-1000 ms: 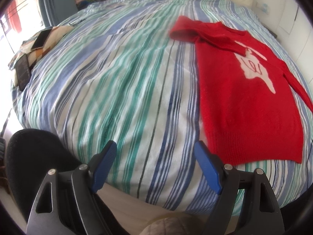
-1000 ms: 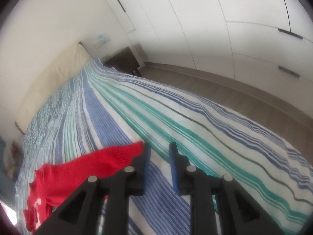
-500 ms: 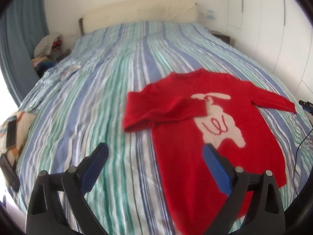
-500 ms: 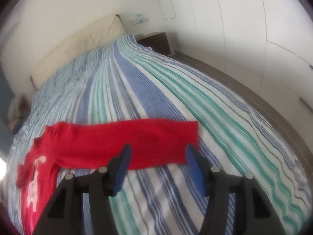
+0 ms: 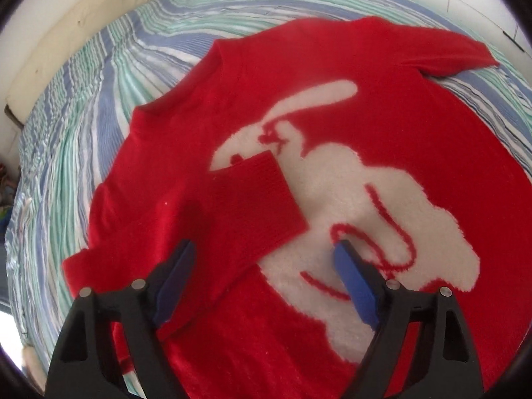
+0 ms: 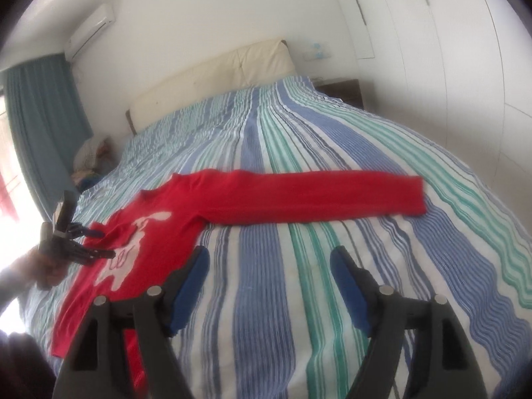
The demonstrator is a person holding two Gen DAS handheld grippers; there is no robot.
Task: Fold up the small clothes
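Left wrist view: left gripper hovers over the red sweater on the striped bedspread, jaws closing on nothing, one sleeve cuff folded across the chest. Right gripper opening, empty; outstretched sleeve at 12 o'clock.

Left wrist view steeply down, close over the red sweater; right wrist view low, farther back, same sweater.

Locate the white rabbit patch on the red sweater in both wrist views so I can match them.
Left wrist: rabbit patch fills centre-right, just ahead of the left tool.
Right wrist: rabbit patch small at lower left, beside the left tool.
Shared landmark: cream headboard.
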